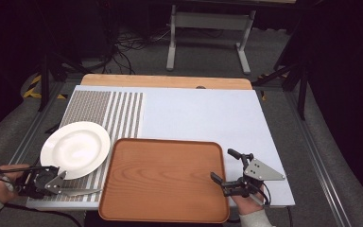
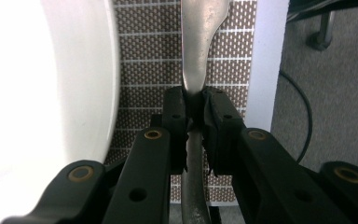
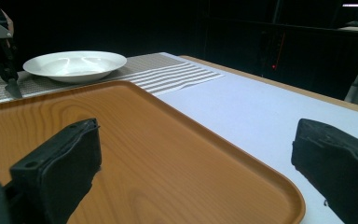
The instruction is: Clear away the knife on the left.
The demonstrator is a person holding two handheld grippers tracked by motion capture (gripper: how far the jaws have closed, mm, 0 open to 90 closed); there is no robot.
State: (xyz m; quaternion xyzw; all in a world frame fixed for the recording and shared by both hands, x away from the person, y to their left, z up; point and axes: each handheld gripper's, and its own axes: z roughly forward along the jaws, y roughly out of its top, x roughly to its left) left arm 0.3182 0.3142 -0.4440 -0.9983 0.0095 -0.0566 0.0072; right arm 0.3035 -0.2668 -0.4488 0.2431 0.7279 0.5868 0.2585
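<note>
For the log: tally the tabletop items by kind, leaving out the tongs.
Plate: 1
Knife, held in the left tongs: 1
Wooden tray: 1
Patterned placemat: 1
Total: 4

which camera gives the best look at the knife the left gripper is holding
The left gripper view: the knife sits close up, clamped between the jaws. The high view shows its blade small beside the plate; the right gripper view shows a distant tip.

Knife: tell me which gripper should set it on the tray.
Left. The left gripper is shut on the knife beside the tray; the right gripper is open at the tray's right edge.
</note>
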